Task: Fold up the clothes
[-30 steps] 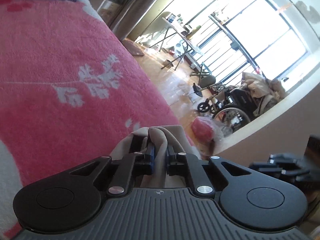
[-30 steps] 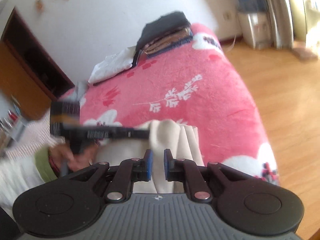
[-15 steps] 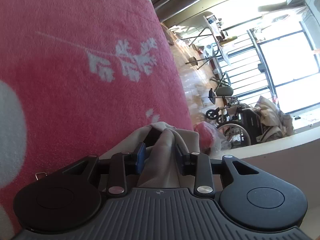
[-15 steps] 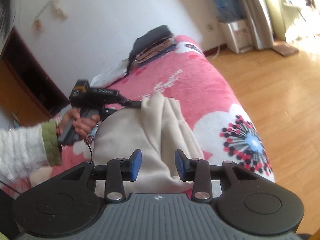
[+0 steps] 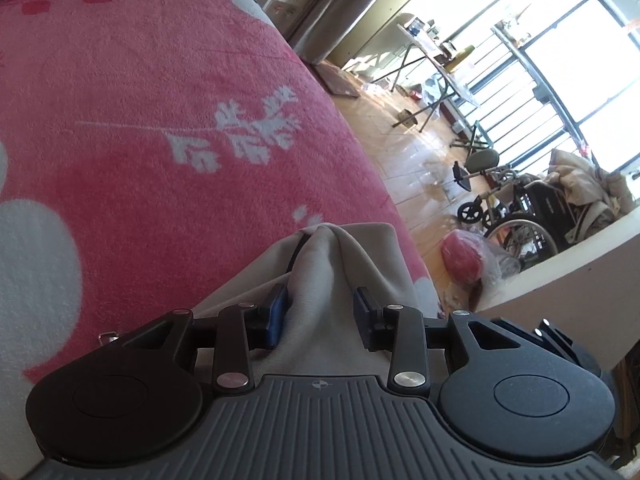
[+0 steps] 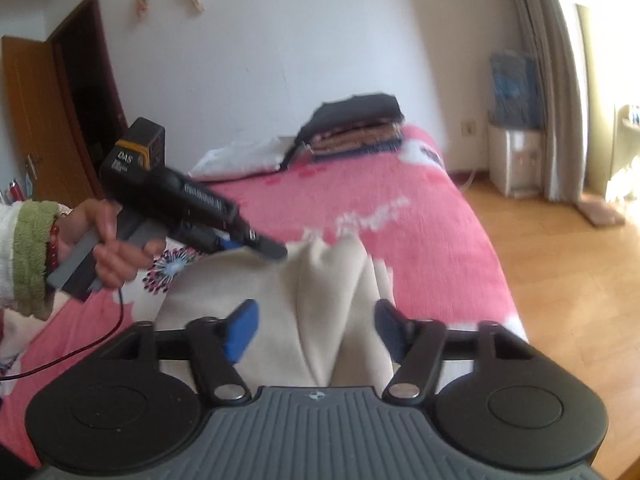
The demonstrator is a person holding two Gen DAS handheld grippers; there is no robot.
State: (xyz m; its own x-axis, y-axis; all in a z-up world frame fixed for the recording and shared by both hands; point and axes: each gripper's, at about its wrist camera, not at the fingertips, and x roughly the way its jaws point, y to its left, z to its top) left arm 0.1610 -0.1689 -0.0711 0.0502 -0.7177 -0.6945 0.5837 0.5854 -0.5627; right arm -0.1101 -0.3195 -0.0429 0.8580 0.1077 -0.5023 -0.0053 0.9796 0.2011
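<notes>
Right wrist view: letting go of beige cloth (image 6: pixel 280 320) bunched on near pink bed (image 6: pixel 400 216); right gripper (image 6: pixel 316 330) and left gripper (image 5: pixel 320 314) both now spreading wide, ending that fold.

This is a bedroom in a lived-in home. Under and ahead of the right claw (image 6: pixel 316 328) spreads a bed with a pink fleece blanket (image 6: pixel 400 216) printed with white flowers, and at its far end lie a white pillow (image 6: pixel 240 158) and a stack of folded clothes (image 6: pixel 352 128). Far left of that claw is a wooden door (image 6: pixel 24 120); to the far right, long curtains (image 6: pixel 540 60) hang over a wood floor (image 6: pixel 560 272). Ahead and right of the left claw (image 5: pixel 320 312), beyond the bed's edge, stand a folding table (image 5: pixel 428 52) by large barred windows (image 5: pixel 560 72) and a wheelchair (image 5: pixel 524 212).
</notes>
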